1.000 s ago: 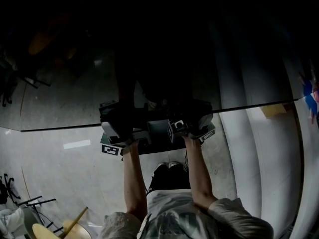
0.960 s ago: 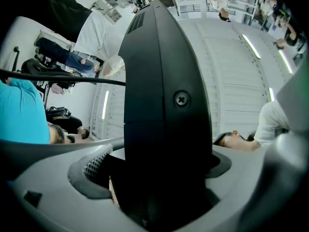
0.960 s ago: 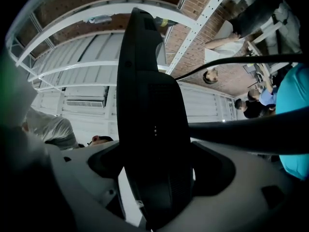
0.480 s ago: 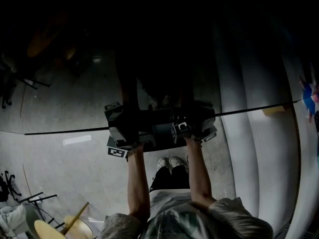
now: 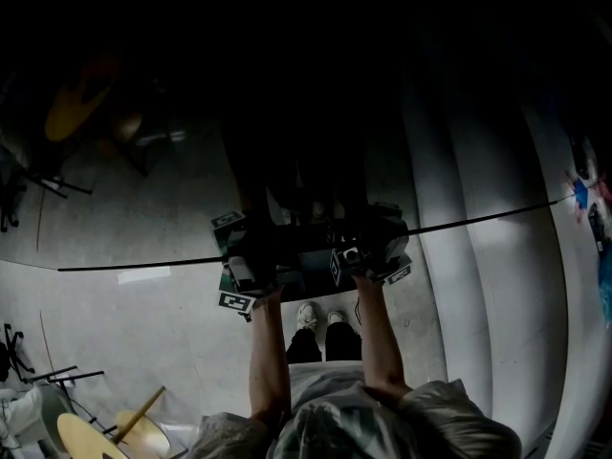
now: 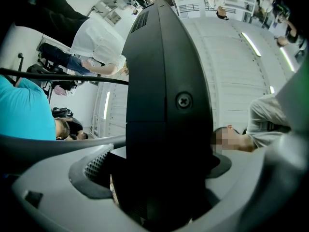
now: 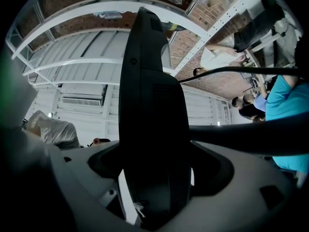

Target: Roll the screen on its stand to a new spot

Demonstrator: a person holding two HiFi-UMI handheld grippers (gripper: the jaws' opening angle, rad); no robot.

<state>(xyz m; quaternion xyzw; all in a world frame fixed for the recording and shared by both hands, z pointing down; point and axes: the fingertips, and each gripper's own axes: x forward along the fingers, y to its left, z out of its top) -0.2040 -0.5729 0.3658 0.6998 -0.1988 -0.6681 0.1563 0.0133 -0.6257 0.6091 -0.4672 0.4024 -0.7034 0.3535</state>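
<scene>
Screen (image 6: pixel 166 129) casing, black and vented, fills both gripper views. The left gripper (image 5: pixel 244 261) and the right gripper (image 5: pixel 368 247) each have their fingers (image 6: pixel 91 170) clenched on its edge, side by side. That makes one screen and two grippers, both engaged (the stand is out of sight). Further down, two shoes (image 5: pixel 317 316) stand on the pale floor (image 5: pixel 143 333). The hold looks made, so the rolling step seems in hand. The next move calls for an even push from both sides.

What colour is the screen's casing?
The screen casing is black, clearest in the left gripper view.
</scene>
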